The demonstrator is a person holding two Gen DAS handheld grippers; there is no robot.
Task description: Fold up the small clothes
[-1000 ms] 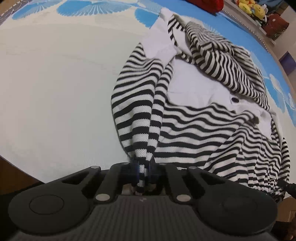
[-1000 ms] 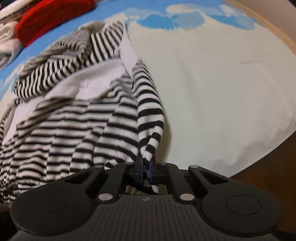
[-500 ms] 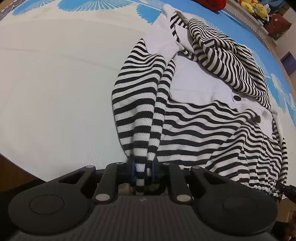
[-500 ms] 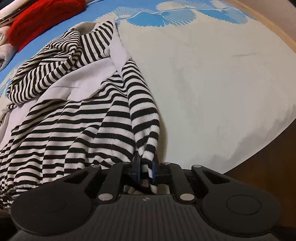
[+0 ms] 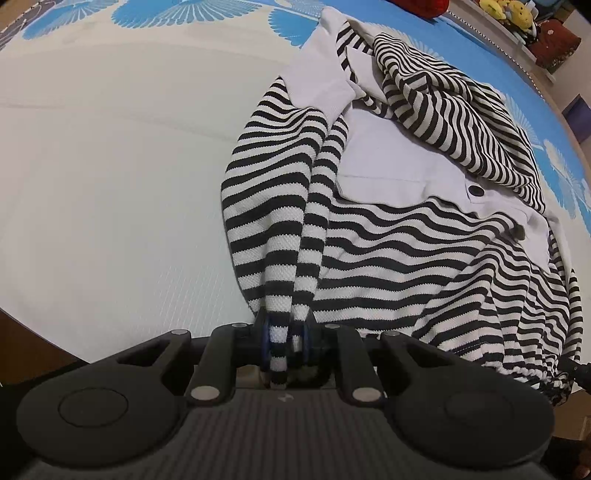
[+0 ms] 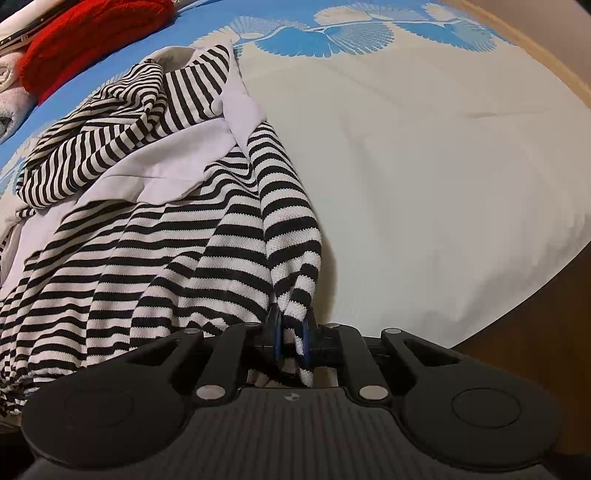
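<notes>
A black-and-white striped top (image 5: 388,236) with white panels and a dark button lies spread on the white and blue cloth. My left gripper (image 5: 285,341) is shut on its near left hem corner, a fold of striped fabric pinched between the blue pads. In the right wrist view the same striped top (image 6: 155,236) stretches away, and my right gripper (image 6: 291,345) is shut on its near right hem corner. The hem sags between the two grippers at the near table edge.
The white cloth with blue fan prints (image 5: 110,166) covers the table; its brown edge (image 6: 535,314) shows at the near right. A red knitted garment (image 6: 92,33) and pale folded cloth (image 6: 11,99) lie at the far left. Toys (image 5: 509,11) sit far right.
Both grippers have pulled the hem back toward the near edge. The top now lies stretched flatter and longer on the cloth. Both grips are unchanged.
</notes>
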